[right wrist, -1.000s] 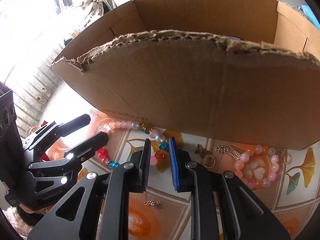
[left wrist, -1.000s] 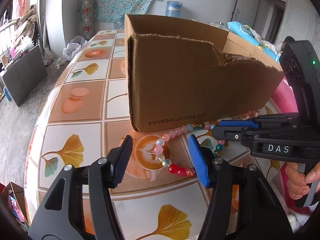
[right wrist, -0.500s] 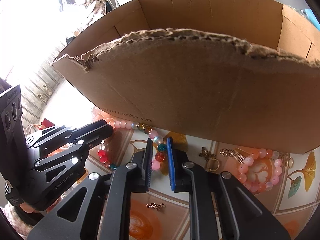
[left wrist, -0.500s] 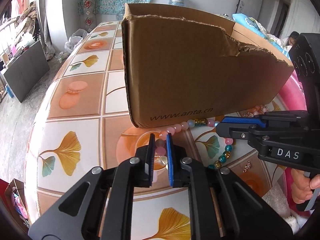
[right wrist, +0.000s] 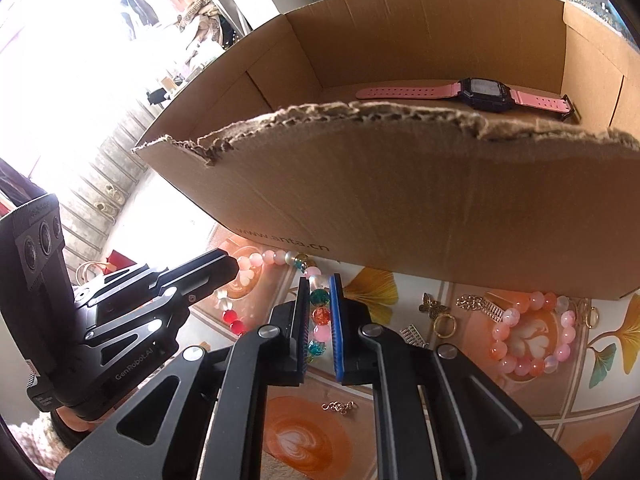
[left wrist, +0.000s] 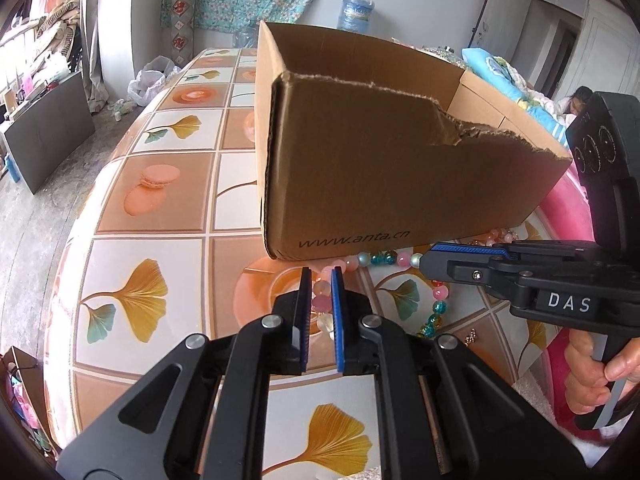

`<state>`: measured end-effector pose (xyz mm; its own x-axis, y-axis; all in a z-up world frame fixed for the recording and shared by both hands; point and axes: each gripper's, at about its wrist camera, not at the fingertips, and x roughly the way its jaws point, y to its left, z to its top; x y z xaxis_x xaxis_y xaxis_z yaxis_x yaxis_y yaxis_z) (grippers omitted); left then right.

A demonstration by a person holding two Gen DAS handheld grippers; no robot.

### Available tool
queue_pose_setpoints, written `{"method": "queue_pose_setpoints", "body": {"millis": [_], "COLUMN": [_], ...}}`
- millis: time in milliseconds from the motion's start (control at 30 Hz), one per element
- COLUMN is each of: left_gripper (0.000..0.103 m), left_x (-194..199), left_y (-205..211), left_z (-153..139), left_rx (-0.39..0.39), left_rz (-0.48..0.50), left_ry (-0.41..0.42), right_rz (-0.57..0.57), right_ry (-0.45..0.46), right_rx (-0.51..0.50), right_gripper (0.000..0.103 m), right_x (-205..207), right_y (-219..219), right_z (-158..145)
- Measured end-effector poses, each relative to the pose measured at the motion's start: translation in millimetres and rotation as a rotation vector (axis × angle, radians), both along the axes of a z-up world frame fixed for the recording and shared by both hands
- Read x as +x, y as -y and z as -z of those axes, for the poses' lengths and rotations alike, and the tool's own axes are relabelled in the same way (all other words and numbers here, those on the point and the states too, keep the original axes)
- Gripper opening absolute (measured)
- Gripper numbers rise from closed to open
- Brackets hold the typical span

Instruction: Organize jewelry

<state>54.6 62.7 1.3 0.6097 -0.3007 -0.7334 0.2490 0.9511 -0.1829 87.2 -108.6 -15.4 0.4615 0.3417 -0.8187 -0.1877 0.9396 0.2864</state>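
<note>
A: Where is the long necklace of pink, white, teal and red round beads (left wrist: 362, 259)?

B: It lies on the table with the tile-and-ginkgo-leaf patterned cloth (left wrist: 160, 184), just in front of the brown cardboard box with torn front edge (left wrist: 400, 168). Both tools hold it. The left gripper (left wrist: 319, 280) has its blue pads narrow, pressing on pink and pale beads. The right gripper (right wrist: 319, 288) is also narrow, clamped on teal, orange and pink beads of the same strand.

A: What is inside the box?

B: The right wrist view looks over the torn edge and shows a wristwatch with pink strap and dark square case (right wrist: 476, 94) lying flat on the floor of the box, near the back wall. The left wrist view does not show the inside floor.

A: What else does only the right view show?

B: A closed bracelet of pink and orange beads (right wrist: 532, 336), a small gold butterfly charm (right wrist: 432, 304), a gold ring (right wrist: 442, 325) and a short gold chain piece (right wrist: 339, 406), all on the cloth outside the box.

A: And only the left view?

B: A person's hand (left wrist: 600, 380) on the right gripper's handle, and a blue water bottle (left wrist: 354, 14) behind the box.
</note>
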Motion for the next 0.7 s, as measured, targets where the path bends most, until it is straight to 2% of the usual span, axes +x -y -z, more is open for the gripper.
{"method": "queue_pose_setpoints", "body": {"millis": [267,300,333,533,700], "left_gripper": [0.008,0.007,0.0,0.0,0.0], "left_x": [-10,-12,-13,-27,-22], "left_y": [-2,-3,-3,-2,-5], "left_z": [-17,-20,-23,-42,-32], "left_rx": [-0.028,-0.032,-0.035,-0.05,-0.047], "left_rz": [-0.005,-0.005,-0.005,-0.003,-0.021], "left_ry": [0.038,0.044,0.049,0.091,0.035], "right_rz": [-0.004,-0.005,-0.006,-0.018,-0.01], "right_ry": [0.034,0.04,0.046,0.092,0.074], "right_rx": [0.022,0.024,0.026,0.032,0.014], "right_gripper": [0.01,0.01,0.01,0.01,0.01], "right_x": [-13,-15,-16,-30,-29], "right_y": [9,9,9,13,18], "right_z": [-14,-17,-19,-38,-32]}}
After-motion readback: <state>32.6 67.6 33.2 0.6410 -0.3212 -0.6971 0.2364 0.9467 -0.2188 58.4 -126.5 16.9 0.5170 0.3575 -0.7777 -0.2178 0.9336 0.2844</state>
